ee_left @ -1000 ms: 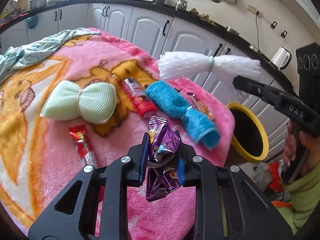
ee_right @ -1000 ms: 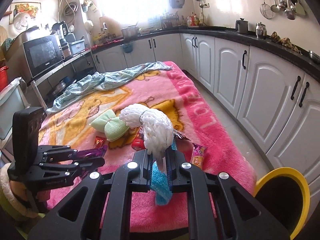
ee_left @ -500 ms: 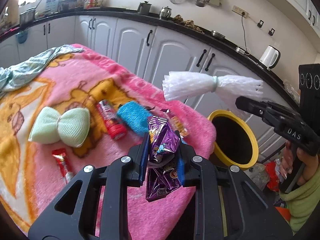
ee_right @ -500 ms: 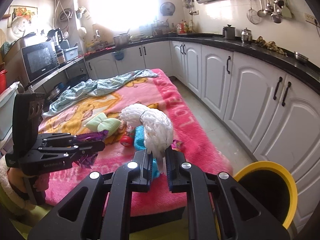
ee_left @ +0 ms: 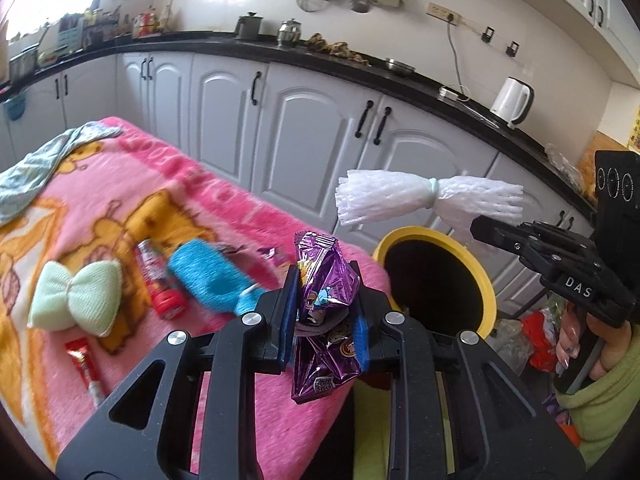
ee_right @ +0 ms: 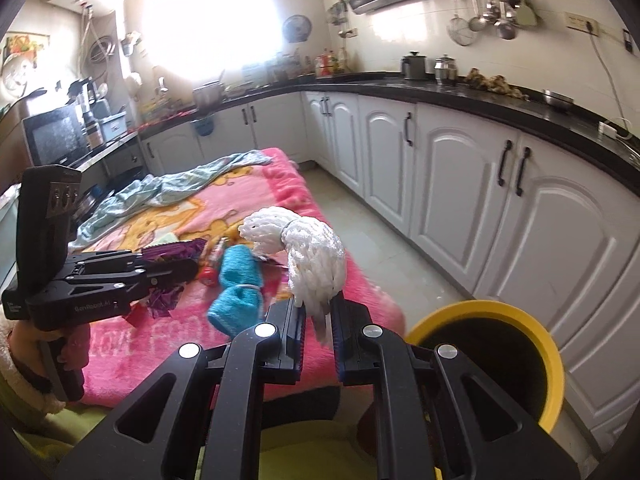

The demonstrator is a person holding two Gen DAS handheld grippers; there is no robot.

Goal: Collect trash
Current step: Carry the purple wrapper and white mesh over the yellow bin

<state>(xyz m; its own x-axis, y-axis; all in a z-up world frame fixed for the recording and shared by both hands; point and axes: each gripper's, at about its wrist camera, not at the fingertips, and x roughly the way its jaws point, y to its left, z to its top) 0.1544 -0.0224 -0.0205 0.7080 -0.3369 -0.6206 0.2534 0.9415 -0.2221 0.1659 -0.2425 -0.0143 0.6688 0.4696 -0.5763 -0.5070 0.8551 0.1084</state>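
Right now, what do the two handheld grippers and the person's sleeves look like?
Both are matte black pistol-grip tools with silver screws and blue finger pads. The right gripper has white DAS lettering and three round dials; its hand wears a green sleeve. The left gripper has small white lettering; no cables are visible.

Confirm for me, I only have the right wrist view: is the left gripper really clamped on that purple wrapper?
Observer: Yes. In the left wrist view, the left gripper is shut on the purple wrapper, pinched mid-bag with both ends sticking out.
Operator: Any trash on the blanket that I can't see?
Observer: A small red wrapper lies on the blanket, just in front of a green sponge.
Operator: Where's my white net relative to the bin?
Observer: The white net, held by the right gripper, appears above the far rim of the yellow bin, not inside it.
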